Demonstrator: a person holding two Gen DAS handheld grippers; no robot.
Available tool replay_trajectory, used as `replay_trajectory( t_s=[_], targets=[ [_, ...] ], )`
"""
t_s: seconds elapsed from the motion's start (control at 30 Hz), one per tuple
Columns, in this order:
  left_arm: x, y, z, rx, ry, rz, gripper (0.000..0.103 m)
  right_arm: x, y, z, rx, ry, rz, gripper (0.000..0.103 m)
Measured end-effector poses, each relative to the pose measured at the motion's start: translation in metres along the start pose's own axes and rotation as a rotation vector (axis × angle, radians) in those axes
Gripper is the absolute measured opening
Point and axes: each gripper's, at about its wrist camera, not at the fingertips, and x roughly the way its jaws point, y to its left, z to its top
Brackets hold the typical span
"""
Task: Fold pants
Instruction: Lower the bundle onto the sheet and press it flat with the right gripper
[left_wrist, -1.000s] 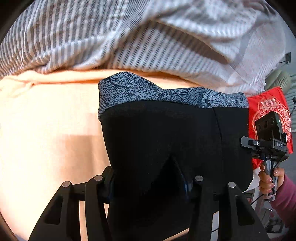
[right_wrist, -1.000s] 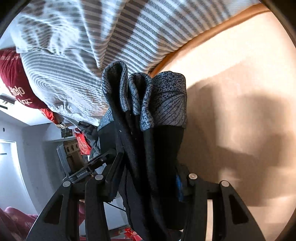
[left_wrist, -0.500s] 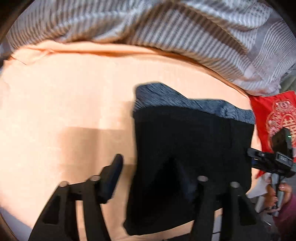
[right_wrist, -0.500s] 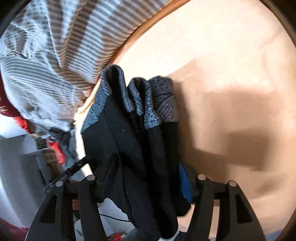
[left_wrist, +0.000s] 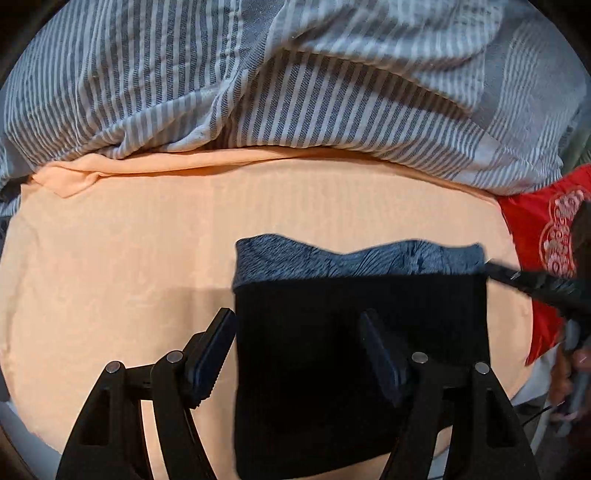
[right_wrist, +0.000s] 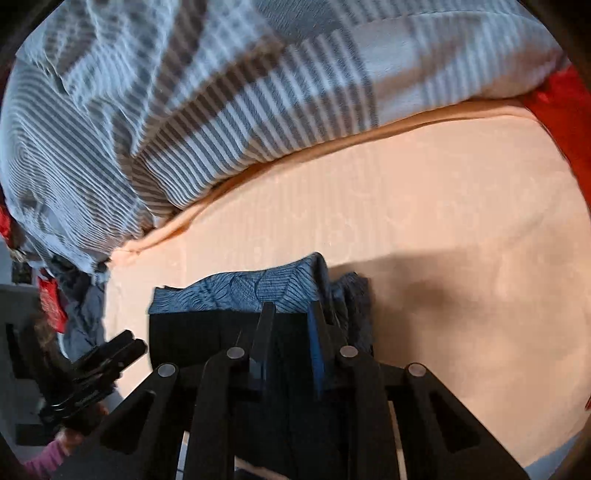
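Note:
The folded black pants (left_wrist: 362, 332), with a grey-blue patterned waistband (left_wrist: 332, 262) on the far side, lie flat on the peach sheet (left_wrist: 129, 258). My left gripper (left_wrist: 295, 317) hangs open over their left edge; its right finger is above the black cloth, its left finger above the sheet, and neither presses on anything. My right gripper (right_wrist: 290, 314) hovers over the pants (right_wrist: 207, 332) near the waistband (right_wrist: 240, 291). Its jaws are closing, a narrow gap is left, and no cloth is pinched. Its tip (left_wrist: 496, 268) shows by the pants' right corner.
A grey-and-white striped duvet (left_wrist: 295, 92) is bunched along the far side of the sheet. A red patterned cloth (left_wrist: 546, 229) lies at the right. A hand in a pink sleeve (right_wrist: 48, 458) holds the left gripper (right_wrist: 122, 347).
Both grippers held the pants up a second ago. The pants now lie flat on the sheet, the left jaws have spread wide, and the right jaws let go, then narrowed.

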Motion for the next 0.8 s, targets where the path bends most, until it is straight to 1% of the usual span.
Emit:
replay_trajectory(
  t_s=[0.03, 0.1, 0.13, 0.2, 0.3, 0.33, 0.4, 0.5, 0.57, 0.63, 0.67, 0.7, 0.73, 0.8],
  targets=[
    [0.002, 0.0, 0.001, -0.007, 0.001, 0.001, 0.071, 0.012, 0.0, 0.001, -0.021, 0.025, -0.053, 0.019],
    [0.003, -0.001, 0.004, -0.013, 0.003, 0.003, 0.071, 0.029, -0.01, -0.001, -0.021, 0.061, -0.096, 0.018],
    [0.003, -0.001, 0.004, -0.009, 0.005, 0.008, 0.071, 0.031, -0.016, -0.001, -0.002, 0.063, -0.103, 0.018],
    [0.003, -0.003, 0.004, 0.007, 0.004, 0.035, 0.071, 0.028, -0.023, 0.0, 0.027, 0.069, -0.076, 0.018],
    [0.002, -0.008, -0.003, 0.024, 0.017, 0.087, 0.071, 0.021, -0.028, -0.006, 0.04, 0.083, -0.094, 0.018],
    [0.002, -0.011, -0.008, 0.028, 0.023, 0.096, 0.071, 0.013, -0.028, -0.01, 0.038, 0.077, -0.119, 0.018],
    [0.003, -0.021, -0.018, 0.051, 0.036, 0.112, 0.071, 0.0, -0.023, -0.02, 0.019, 0.062, -0.149, 0.018],
    [0.013, -0.035, -0.035, 0.08, 0.07, 0.153, 0.071, -0.02, -0.002, -0.045, -0.048, 0.039, -0.153, 0.02],
    [0.026, -0.041, -0.044, 0.088, 0.105, 0.185, 0.071, -0.019, 0.011, -0.062, -0.099, 0.059, -0.161, 0.02],
    [0.034, -0.044, -0.048, 0.089, 0.104, 0.204, 0.071, -0.005, 0.017, -0.076, -0.131, 0.111, -0.183, 0.02],
    [0.037, -0.045, -0.05, 0.091, 0.106, 0.214, 0.073, 0.004, 0.016, -0.083, -0.136, 0.139, -0.193, 0.02],
    [0.04, -0.047, -0.051, 0.093, 0.107, 0.215, 0.082, 0.011, 0.015, -0.086, -0.134, 0.155, -0.197, 0.02],
    [0.042, -0.048, -0.052, 0.093, 0.103, 0.205, 0.085, 0.019, 0.012, -0.09, -0.131, 0.163, -0.204, 0.02],
    [0.044, -0.052, -0.053, 0.097, 0.089, 0.232, 0.086, 0.024, 0.01, -0.091, -0.144, 0.152, -0.207, 0.02]
  ],
)
